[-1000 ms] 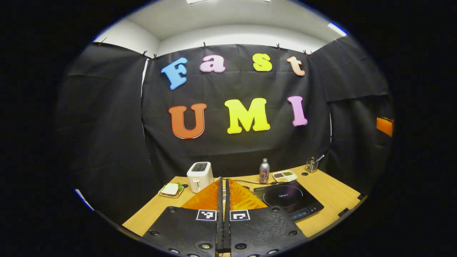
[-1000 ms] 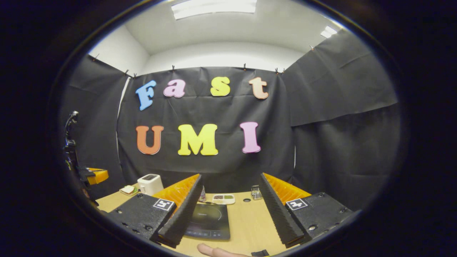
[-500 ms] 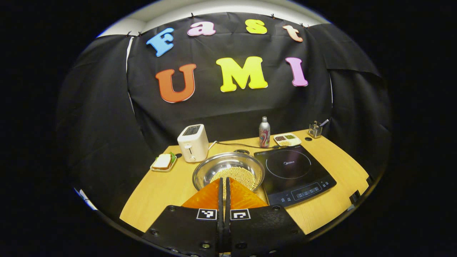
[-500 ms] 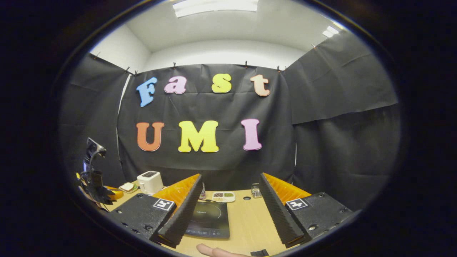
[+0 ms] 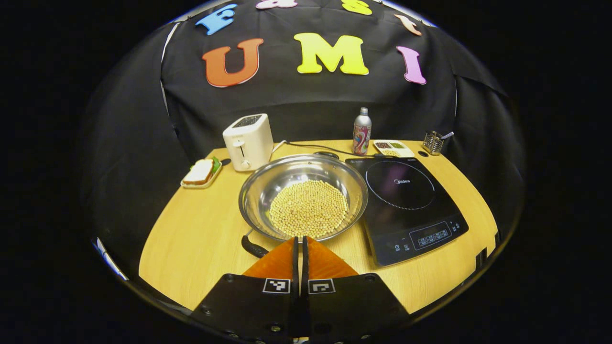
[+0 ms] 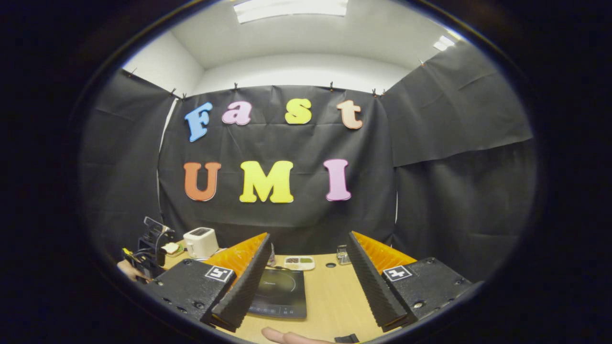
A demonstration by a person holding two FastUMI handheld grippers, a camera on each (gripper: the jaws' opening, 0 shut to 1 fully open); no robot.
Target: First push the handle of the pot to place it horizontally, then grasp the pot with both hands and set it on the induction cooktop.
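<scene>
The left gripper [image 5: 300, 248] hangs over the near edge of the wooden table [image 5: 191, 239], its 2 fingers pressed together with nothing between them, tips just short of the pot [image 5: 303, 197]. The steel pot sits mid-table, its bottom covered by a layer of pale round beans [image 5: 308, 208]; its dark handle [image 5: 252, 247] juts toward the near left, close beside the fingertips. Touching or nearly touching the pot's right rim lies the black induction cooktop [image 5: 406, 203], its surface bare. Farther back stand a white toaster [image 5: 247, 142] and, to its left, a small tray with a sandwich [image 5: 200, 172]. Along the far edge are a metal bottle [image 5: 362, 131], a divided dish of foods [image 5: 391, 147] and a wire holder [image 5: 433, 142]. In the right gripper view, the right gripper [image 6: 306, 282] hovers spread wide and empty above the table's right side, a fingertip [image 6: 282, 336] showing below.
</scene>
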